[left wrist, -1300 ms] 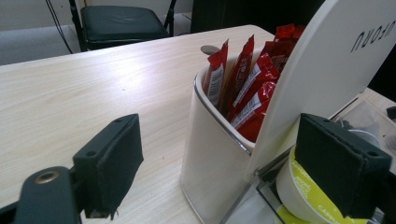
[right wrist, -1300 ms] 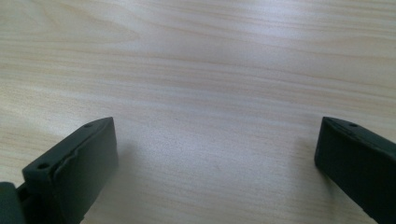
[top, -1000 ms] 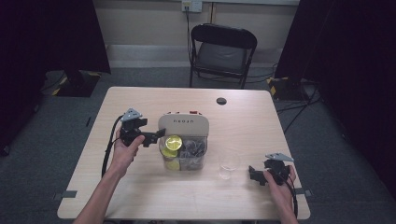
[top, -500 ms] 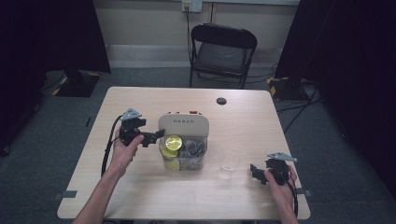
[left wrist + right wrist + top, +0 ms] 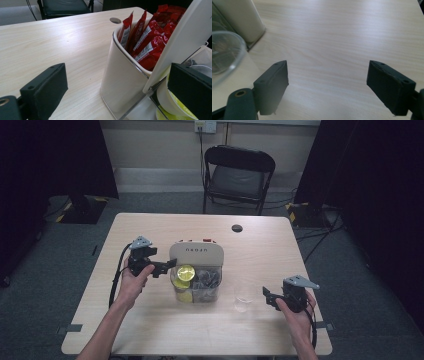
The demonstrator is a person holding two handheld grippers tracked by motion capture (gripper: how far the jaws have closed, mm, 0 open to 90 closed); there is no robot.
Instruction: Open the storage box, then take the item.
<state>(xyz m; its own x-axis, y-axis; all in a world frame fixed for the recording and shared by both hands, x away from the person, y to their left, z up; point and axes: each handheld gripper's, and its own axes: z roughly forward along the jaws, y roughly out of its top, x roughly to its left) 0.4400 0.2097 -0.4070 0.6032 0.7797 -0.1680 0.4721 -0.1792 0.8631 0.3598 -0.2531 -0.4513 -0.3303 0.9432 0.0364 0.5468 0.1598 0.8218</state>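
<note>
Cream plastic forms the organizer (image 5: 196,255) that we are working at; it stands mid-counter, with a clear front compartment holding a yellow-lidded cup (image 5: 185,272) and tea bags, and a rear compartment packed with red sachets (image 5: 147,37). Small dark letters run along its cream top in the high view, too small for us to read; the sachets carry white panels with print we cannot make out, and the cup's lid shows green lettering cut off at the frame edge. Our left tool (image 5: 165,266) sits right at the organizer's left side, jaws spread wide with nothing pinched; one jaw stands just beside the cup, and whether it touches we cannot tell; the jaws have just been closing slightly. Our right tool (image 5: 266,297) hovers near the counter's right front, jaws wide and empty and just closing a little, with a clear glass (image 5: 244,296) just beside it on its left. Bare wood counter (image 5: 150,330) lies open on the far and near sides.
</note>
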